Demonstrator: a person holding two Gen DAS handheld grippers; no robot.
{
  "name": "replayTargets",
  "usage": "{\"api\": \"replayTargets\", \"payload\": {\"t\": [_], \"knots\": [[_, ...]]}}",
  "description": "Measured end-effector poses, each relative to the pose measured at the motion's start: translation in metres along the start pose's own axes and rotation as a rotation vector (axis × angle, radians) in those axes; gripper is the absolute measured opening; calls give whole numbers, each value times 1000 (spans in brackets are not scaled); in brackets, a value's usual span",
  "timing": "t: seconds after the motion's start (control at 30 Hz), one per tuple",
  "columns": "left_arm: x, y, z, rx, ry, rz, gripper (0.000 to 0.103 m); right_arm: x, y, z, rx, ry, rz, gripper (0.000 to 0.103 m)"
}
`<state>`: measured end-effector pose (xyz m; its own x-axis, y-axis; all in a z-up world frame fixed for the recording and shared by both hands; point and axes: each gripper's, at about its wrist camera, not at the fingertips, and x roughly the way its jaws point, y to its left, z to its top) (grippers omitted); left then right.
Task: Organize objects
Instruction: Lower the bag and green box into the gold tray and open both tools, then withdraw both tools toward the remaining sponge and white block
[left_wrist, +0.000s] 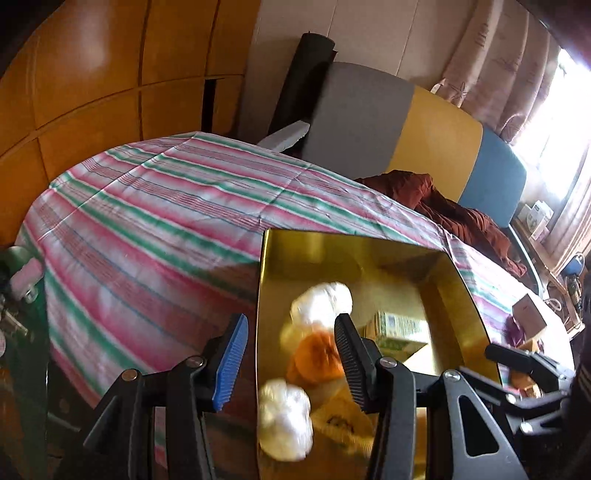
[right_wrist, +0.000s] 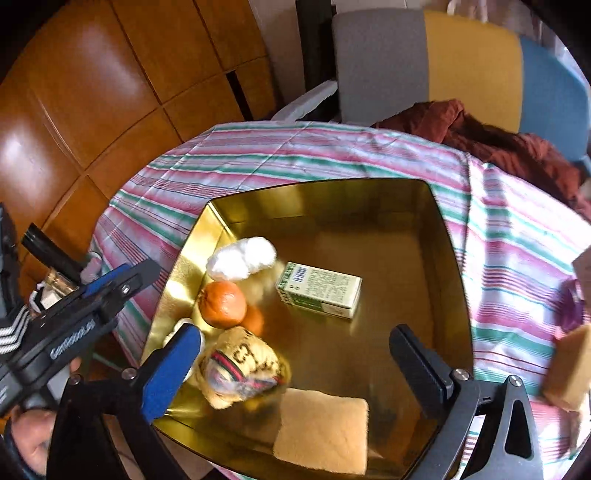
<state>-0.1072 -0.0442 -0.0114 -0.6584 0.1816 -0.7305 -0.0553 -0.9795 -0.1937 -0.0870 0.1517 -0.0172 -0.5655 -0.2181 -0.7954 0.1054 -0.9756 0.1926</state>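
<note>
A gold tray (right_wrist: 369, 199) sits on the striped tablecloth (right_wrist: 295, 155). In it lie a white wrapped bundle (right_wrist: 242, 258), an orange (right_wrist: 223, 304), a green-and-white carton (right_wrist: 319, 290), a beige pouch with a striped band (right_wrist: 243, 365) and a tan sponge pad (right_wrist: 321, 430). A second white bundle (left_wrist: 284, 419) lies near the tray's left wall (left_wrist: 260, 295). My left gripper (left_wrist: 290, 362) is open and straddles that wall, its blue pad outside and its black pad inside. My right gripper (right_wrist: 295, 369) hangs open over the tray's near half, holding nothing.
A tan sponge (right_wrist: 569, 365) and a purple item (right_wrist: 572, 306) lie on the cloth right of the tray, near a small pale box (left_wrist: 528, 314). A dark red garment (right_wrist: 498, 136) lies on a grey, yellow and blue chair (right_wrist: 469, 55). Wooden cabinets (right_wrist: 92, 92) stand behind.
</note>
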Motion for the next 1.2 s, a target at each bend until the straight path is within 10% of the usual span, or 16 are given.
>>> {"api": "replayTargets", "payload": {"t": [1.2], "knots": [[-47, -91, -64, 249, -18, -23, 50, -76, -58, -49, 78, -206, -281, 103]]}}
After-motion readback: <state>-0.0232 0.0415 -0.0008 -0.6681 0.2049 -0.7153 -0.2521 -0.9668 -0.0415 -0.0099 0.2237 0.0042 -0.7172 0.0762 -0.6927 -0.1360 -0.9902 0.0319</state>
